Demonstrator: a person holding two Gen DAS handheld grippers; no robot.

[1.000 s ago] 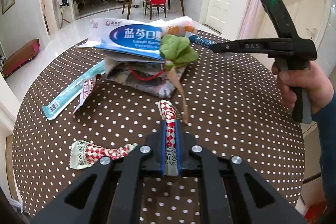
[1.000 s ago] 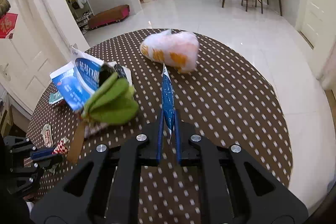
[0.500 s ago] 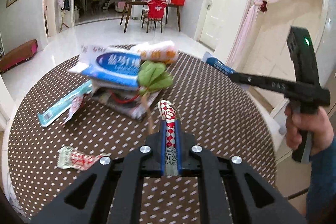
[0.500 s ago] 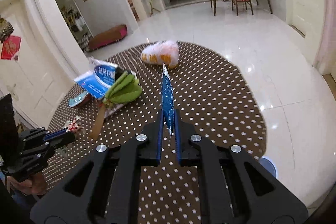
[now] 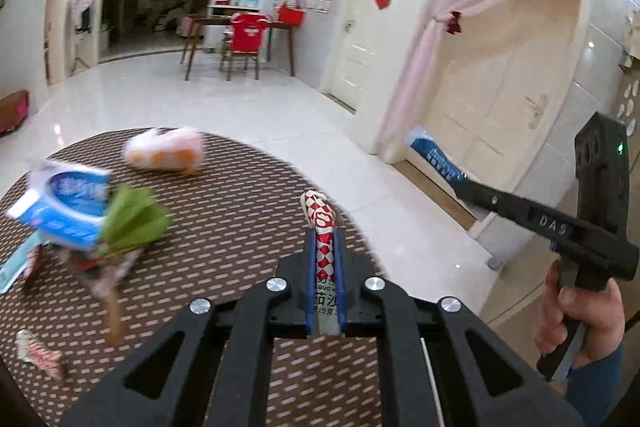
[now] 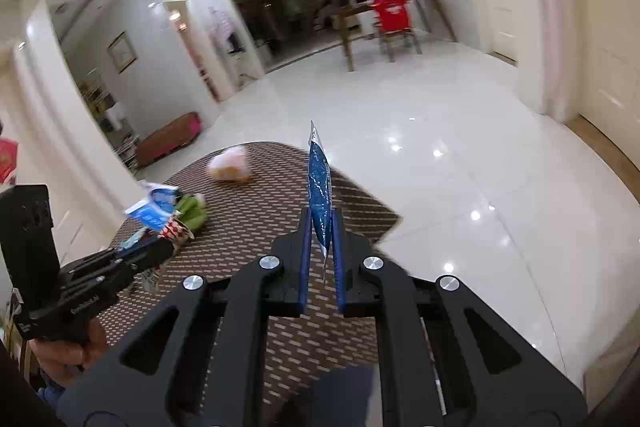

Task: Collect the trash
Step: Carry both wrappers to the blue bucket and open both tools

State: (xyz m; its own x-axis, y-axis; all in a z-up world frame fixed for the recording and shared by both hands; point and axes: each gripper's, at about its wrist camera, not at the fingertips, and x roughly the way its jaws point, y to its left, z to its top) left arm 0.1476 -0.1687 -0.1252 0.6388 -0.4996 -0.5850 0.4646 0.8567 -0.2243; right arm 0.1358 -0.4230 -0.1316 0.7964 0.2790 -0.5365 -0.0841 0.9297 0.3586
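My left gripper (image 5: 324, 233) is shut on a red-and-white checked wrapper (image 5: 320, 223) that sticks up between its blue pads, above the near right part of the round dotted table (image 5: 240, 211). My right gripper (image 6: 321, 215) is shut on a thin blue wrapper (image 6: 319, 187) standing on edge between its pads. In the left wrist view the right gripper (image 5: 460, 185) hangs beyond the table's right edge with the blue wrapper (image 5: 434, 157) in it. The right wrist view shows the left gripper (image 6: 168, 241) low at the left, checked wrapper (image 6: 174, 229) in its tips.
On the table lie a blue-and-white box (image 5: 72, 203), green leaves (image 5: 132, 223) with a brown stalk, an orange-and-white bag (image 5: 164, 155), a long pale blue packet (image 5: 16, 263) and a small checked wrapper (image 5: 38, 353). White tiled floor (image 6: 440, 131), doors and a far dining table surround it.
Both grippers have risen and swung right, away from the trash pile, each still holding its wrapper. The table has dropped lower and to the left in both views.
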